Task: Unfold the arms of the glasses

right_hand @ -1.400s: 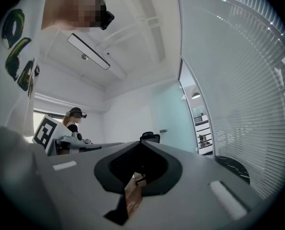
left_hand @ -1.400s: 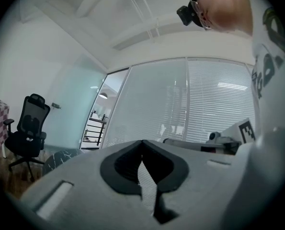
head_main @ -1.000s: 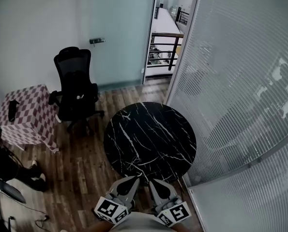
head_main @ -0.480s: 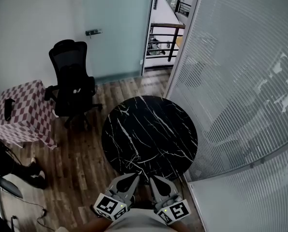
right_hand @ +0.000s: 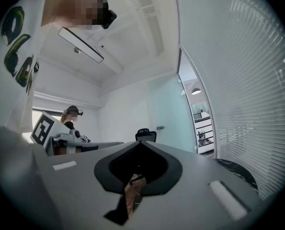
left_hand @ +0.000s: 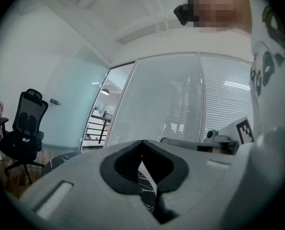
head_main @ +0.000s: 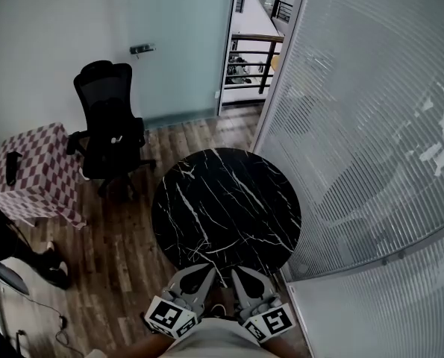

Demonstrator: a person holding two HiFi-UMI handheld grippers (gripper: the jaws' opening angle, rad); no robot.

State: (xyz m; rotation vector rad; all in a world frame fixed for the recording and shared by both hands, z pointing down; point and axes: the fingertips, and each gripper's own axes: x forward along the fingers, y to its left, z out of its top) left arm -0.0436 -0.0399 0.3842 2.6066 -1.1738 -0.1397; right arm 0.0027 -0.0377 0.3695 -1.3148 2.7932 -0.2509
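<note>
No glasses show in any view. A round black marble table stands just ahead of me, and its top looks bare. My left gripper and right gripper are held side by side close to my body, at the table's near edge. Both point level towards the table. In the left gripper view the left gripper has its jaw tips touching, with nothing between them. In the right gripper view the right gripper is shut the same way and holds nothing.
A black office chair stands beyond the table on the left, beside a small table with a checkered cloth. A glass wall with blinds runs along the right. An open doorway lies behind. Another person stands farther off.
The view has shifted: the table, chair and checkered table sit slightly further left and higher. Both grippers stay shut and side by side at the table's near edge.
</note>
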